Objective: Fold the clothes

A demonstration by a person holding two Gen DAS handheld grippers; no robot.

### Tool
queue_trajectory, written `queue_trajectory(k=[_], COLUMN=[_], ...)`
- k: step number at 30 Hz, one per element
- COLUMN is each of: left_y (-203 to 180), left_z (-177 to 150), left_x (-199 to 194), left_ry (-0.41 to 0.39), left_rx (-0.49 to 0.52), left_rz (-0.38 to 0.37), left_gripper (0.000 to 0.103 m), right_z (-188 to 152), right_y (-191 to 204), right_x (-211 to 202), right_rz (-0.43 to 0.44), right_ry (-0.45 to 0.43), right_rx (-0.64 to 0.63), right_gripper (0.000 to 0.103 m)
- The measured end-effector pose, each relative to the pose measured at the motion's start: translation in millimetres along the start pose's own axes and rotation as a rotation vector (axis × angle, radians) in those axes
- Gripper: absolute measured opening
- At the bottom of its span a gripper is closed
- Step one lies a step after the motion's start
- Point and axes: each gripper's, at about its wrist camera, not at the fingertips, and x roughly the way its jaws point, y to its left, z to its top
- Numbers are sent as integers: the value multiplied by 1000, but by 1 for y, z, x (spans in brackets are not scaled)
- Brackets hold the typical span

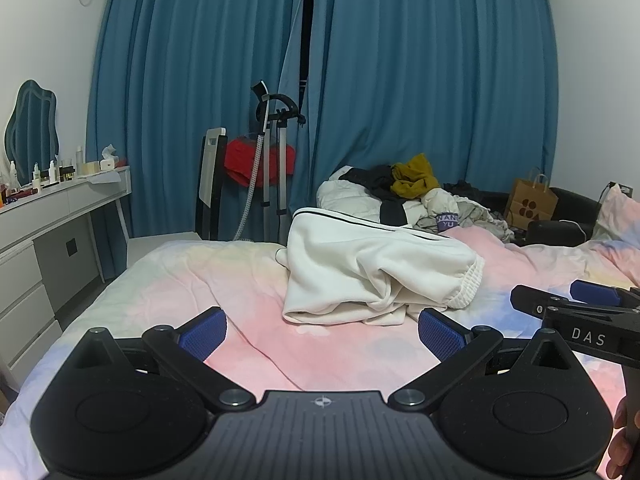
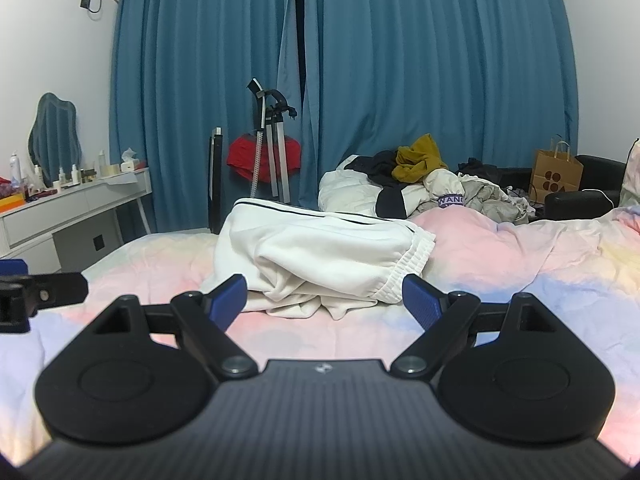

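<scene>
Blue curtains [image 1: 420, 80] fill the far wall, straight ahead of both grippers and well beyond them. Below them the bed [image 1: 224, 280], under a pastel pink, yellow and blue cover, spreads beneath and in front of both tools. To the far left of the left gripper stands a white dressing table [image 1: 60, 208] carrying small bottles and a wavy-edged mirror [image 1: 32, 132]. Ahead and far off, at the bed's far edge, lies a pile of clothes [image 1: 404, 196], white, black and mustard, with a brown paper bag [image 1: 530, 202] to its right. Left of that pile a garment steamer stand [image 1: 272, 152] rises in front of the curtains, a red cloth hanging on it.

The white trousers [image 2: 320, 256], with a dark stripe along the side and an elastic waistband turned towards the right, lie crumpled on the cover just ahead of both grippers; neither one touches them.

The left gripper [image 1: 322, 334] hovers over the cover with its blue-padded fingers [image 1: 204, 334] spread wide and nothing between them. The right gripper [image 2: 324, 304] is likewise spread wide and empty, the trousers' near folds showing just beyond the gap. In the left wrist view the right tool comes in from the right edge, with part of a hand [image 1: 624, 444] on its grip.
</scene>
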Motion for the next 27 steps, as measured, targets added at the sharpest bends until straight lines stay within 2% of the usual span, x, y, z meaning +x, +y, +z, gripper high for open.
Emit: queue_trajectory(k=[19,27], left_y=[-6,-22], left_z=[-10,-15], left_x=[9,24], left_ry=[19,20], left_rx=[34,89], left_rz=[-14,-36], left_gripper=[103,103], right_z=[3,6], right_y=[-8,-24], right_x=[-2,-3], right_rz=[-18,-74], right_ry=[-15,-32], right_rx=[24,53], right_gripper=[86,86])
